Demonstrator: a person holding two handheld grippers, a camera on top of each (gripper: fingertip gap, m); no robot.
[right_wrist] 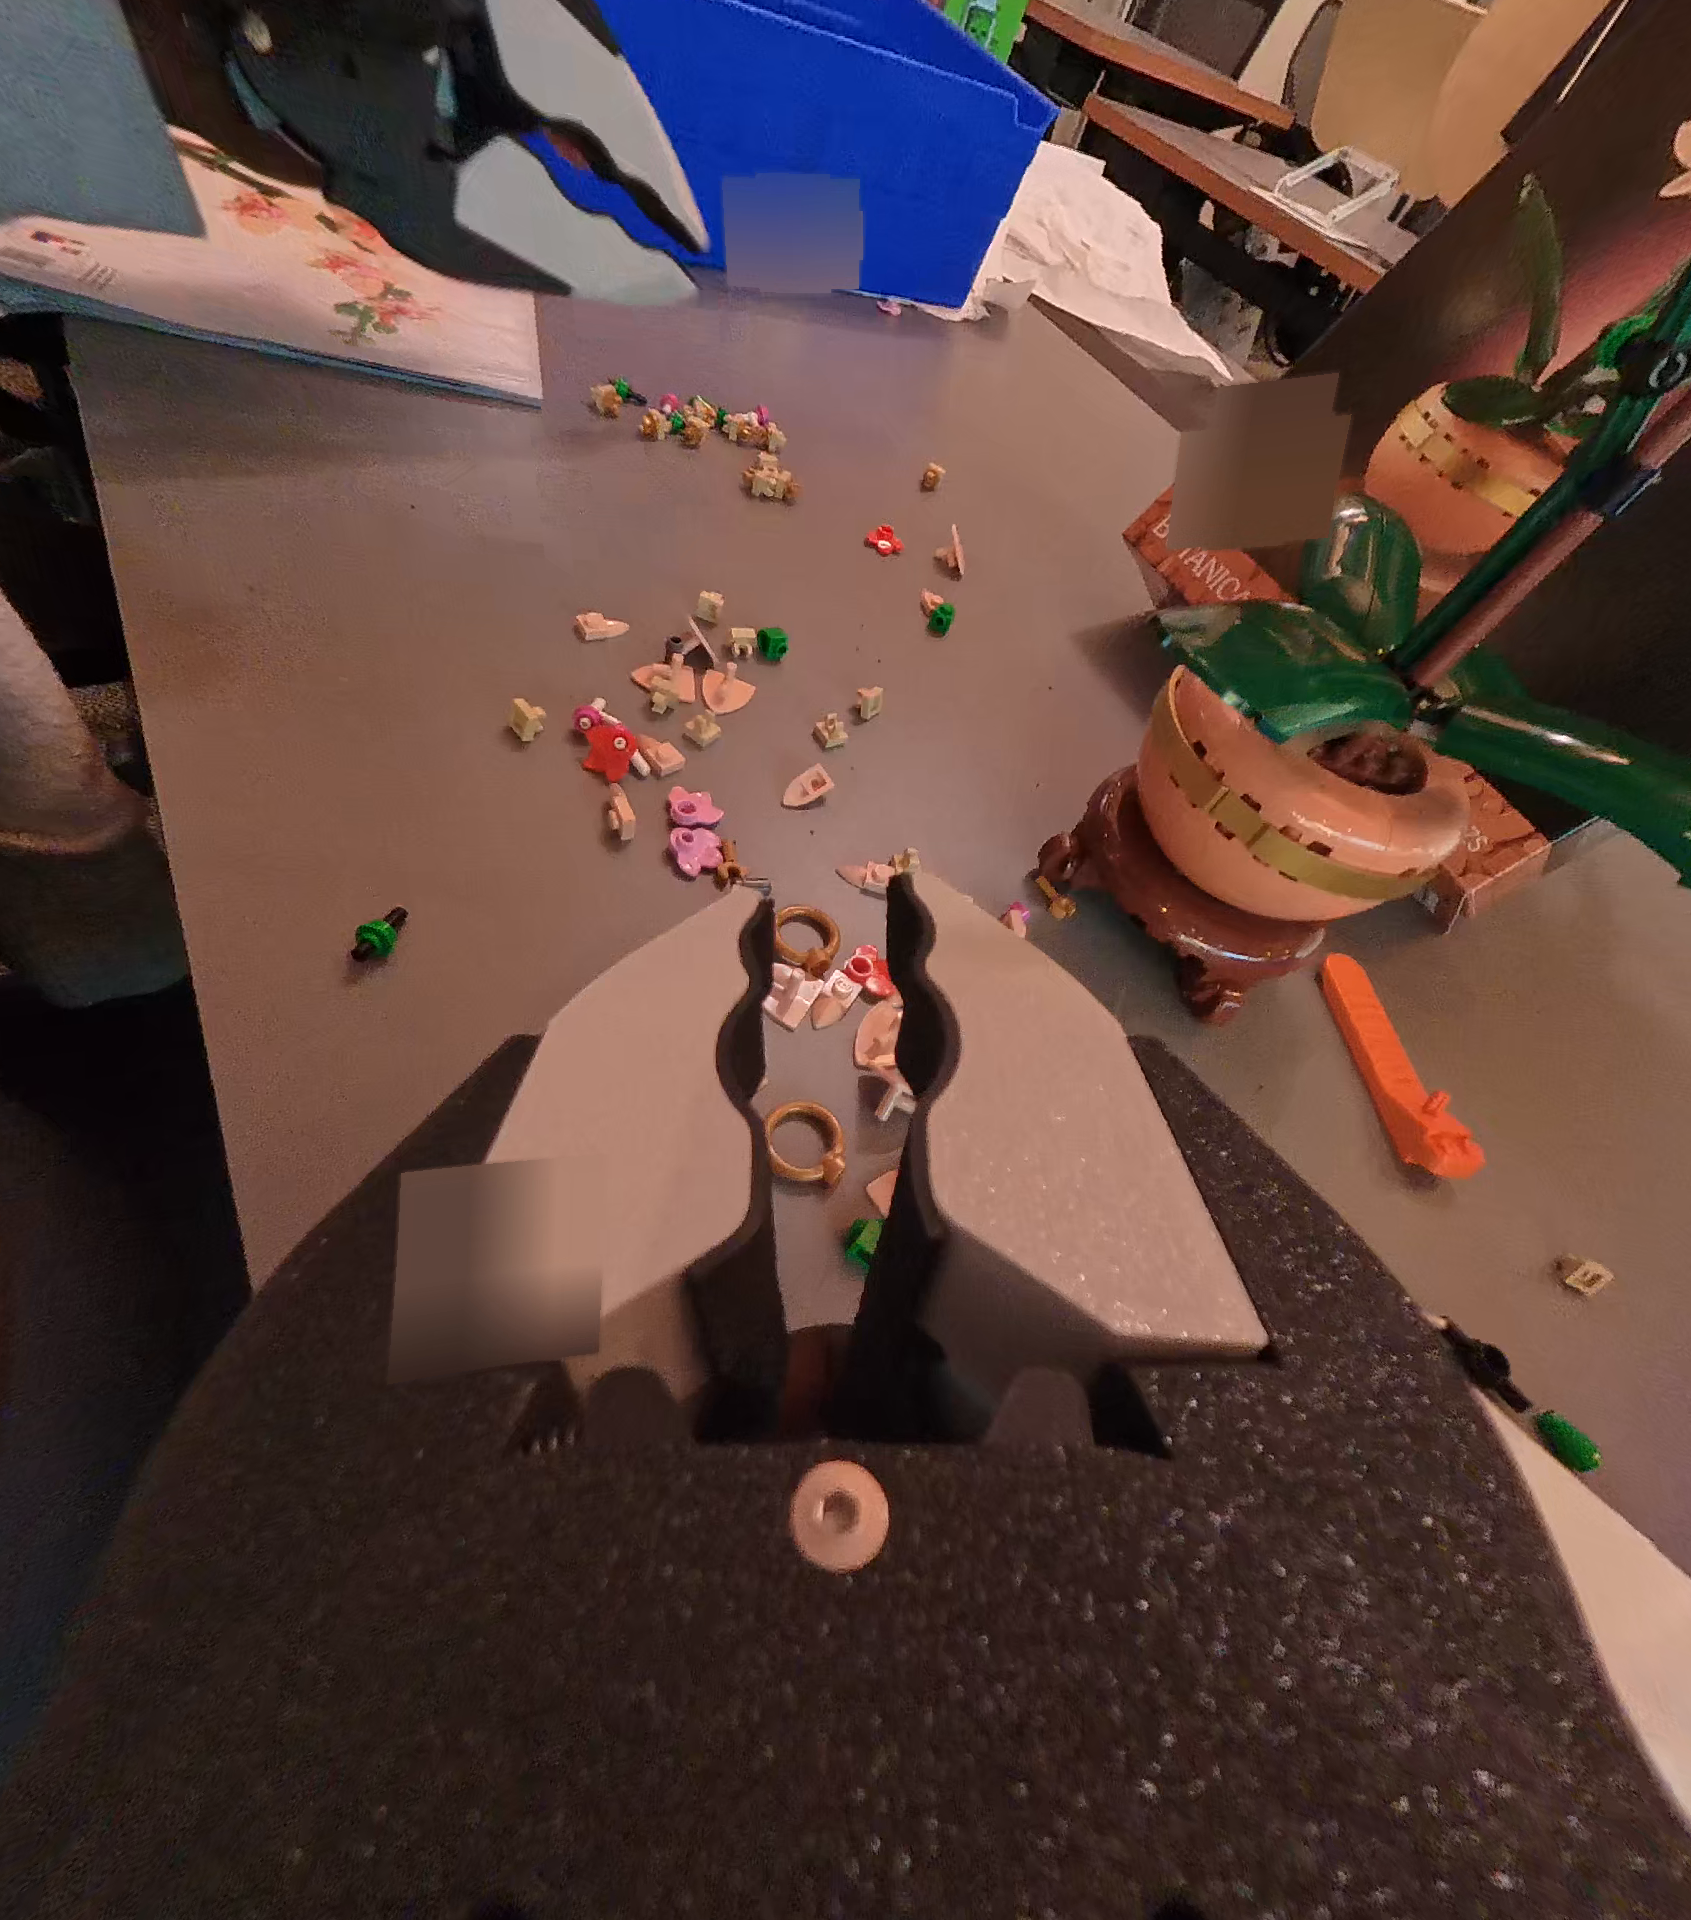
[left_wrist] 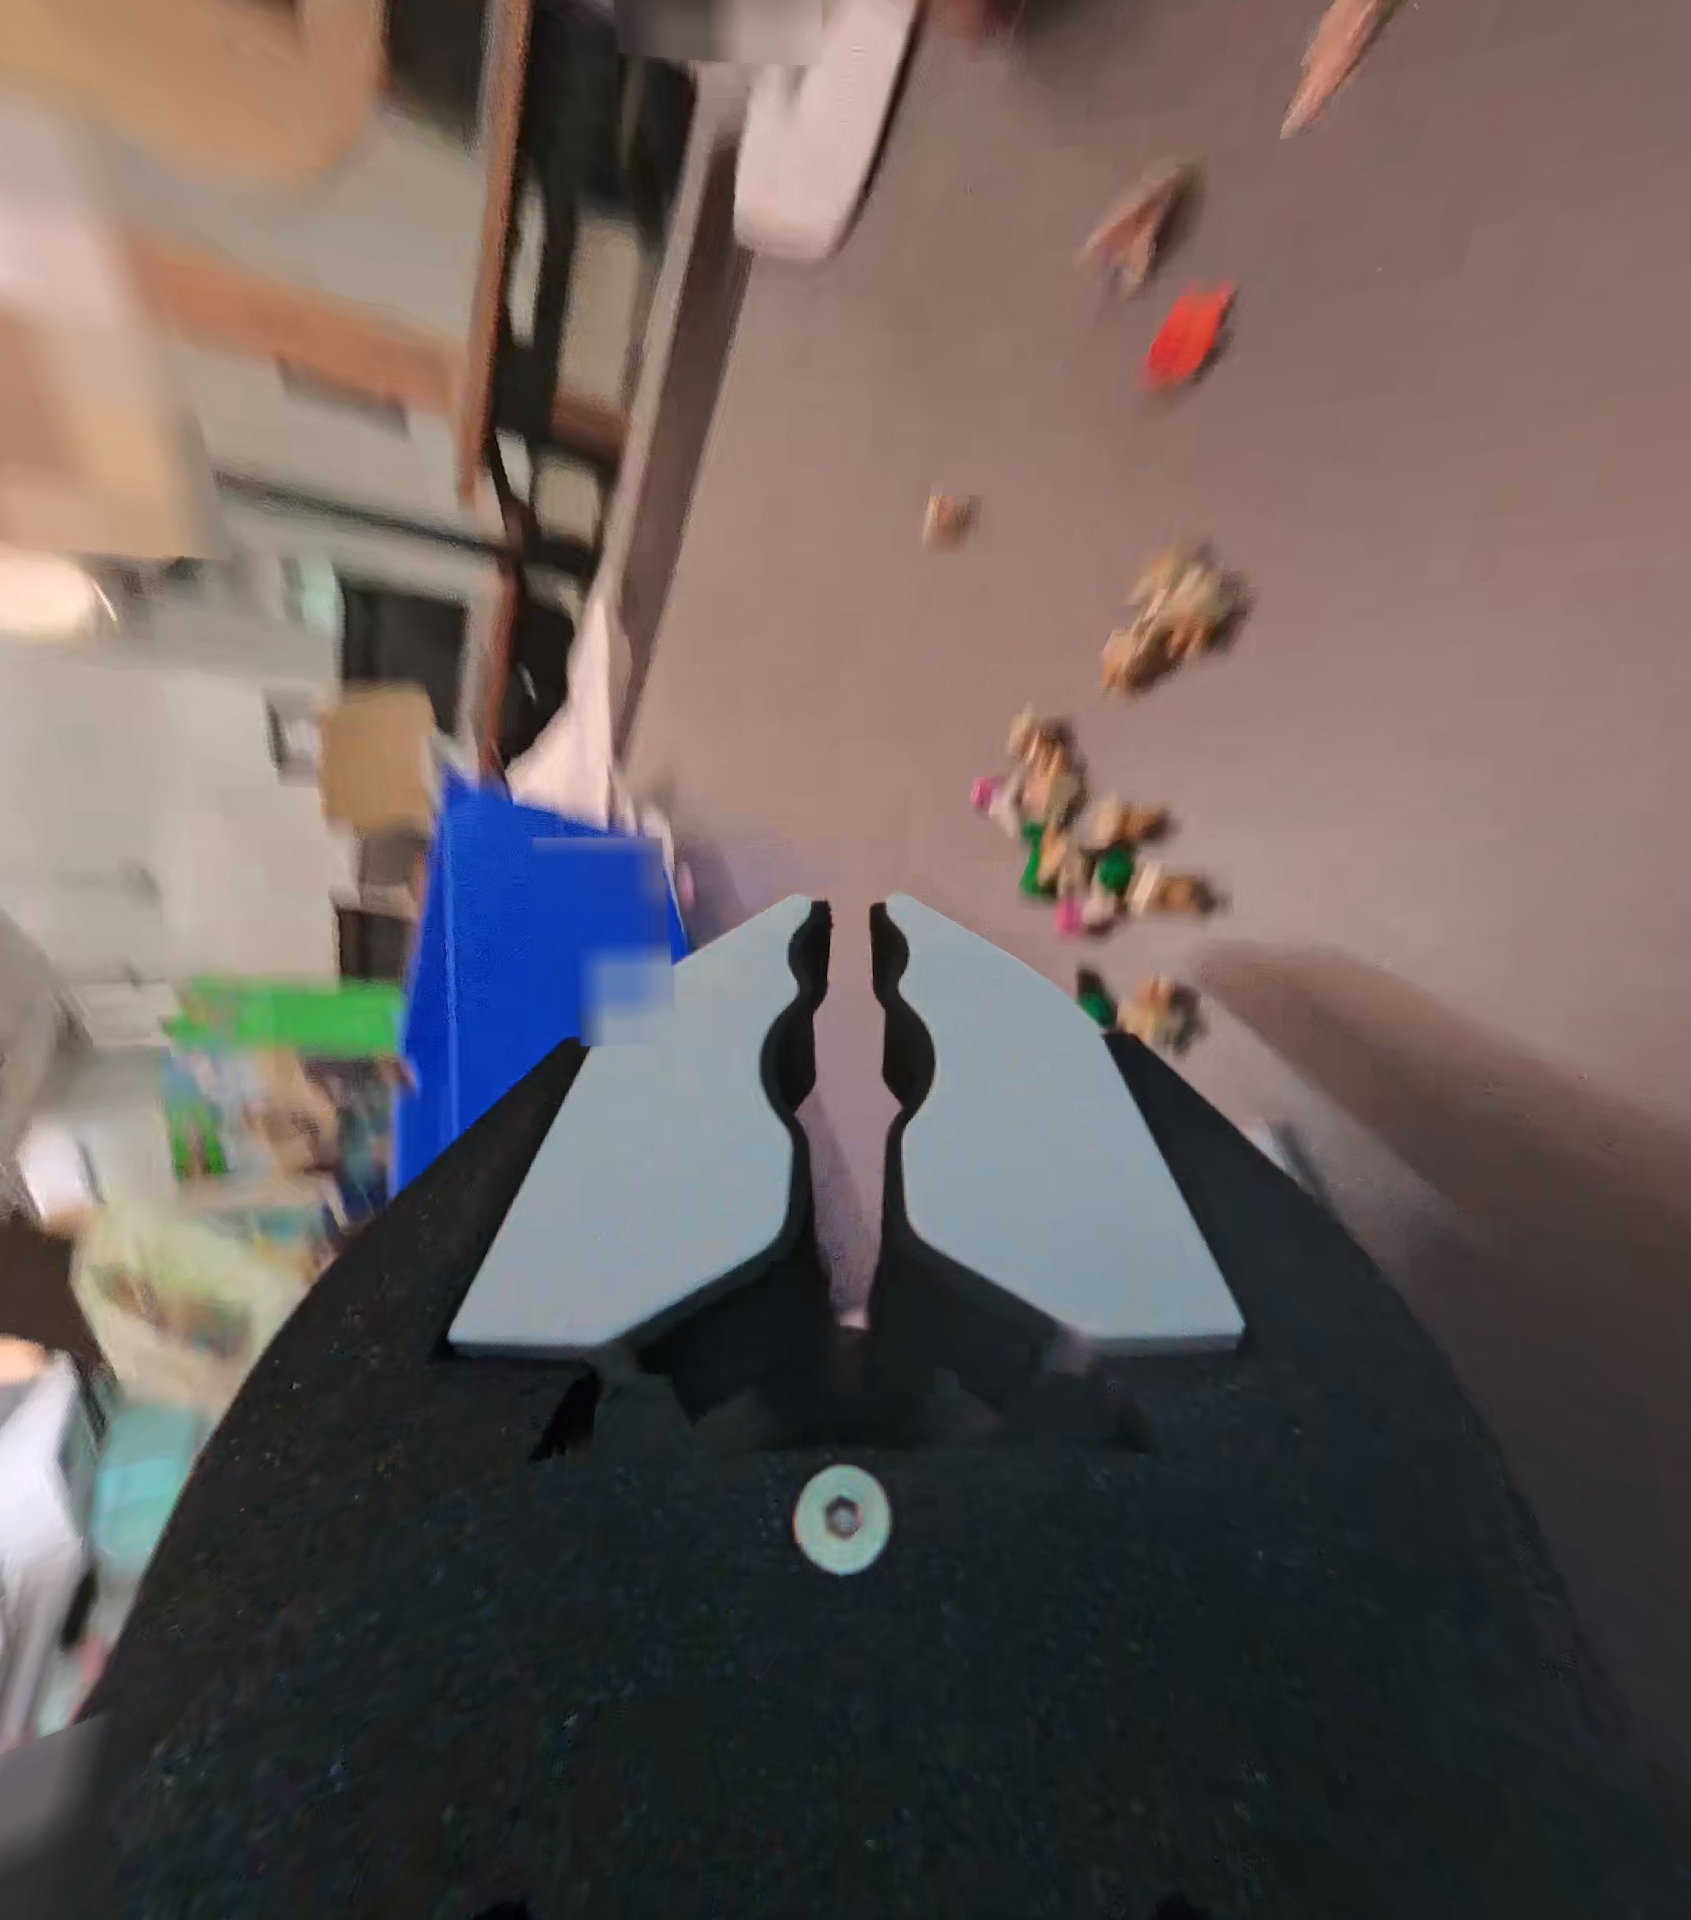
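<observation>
Now right gripper (right_wrist: 825,904) low over counter (right_wrist: 321,623), jaws parted, empty, straddling gold ring pieces (right_wrist: 803,1141) and pale petal bits: tiny, light, hard, slippery; pinch ring across rim. Left gripper (left_wrist: 851,914) raised, blurred, jaws slightly apart, empty. Potted brick plant (right_wrist: 1277,810) beside.

Left gripper (left_wrist: 851,912) rolled sideways, jaws nearly closed with a thin gap, nothing held. Right gripper (right_wrist: 830,891) level, pointing 12 o'clock, jaws parted, nothing held.
</observation>
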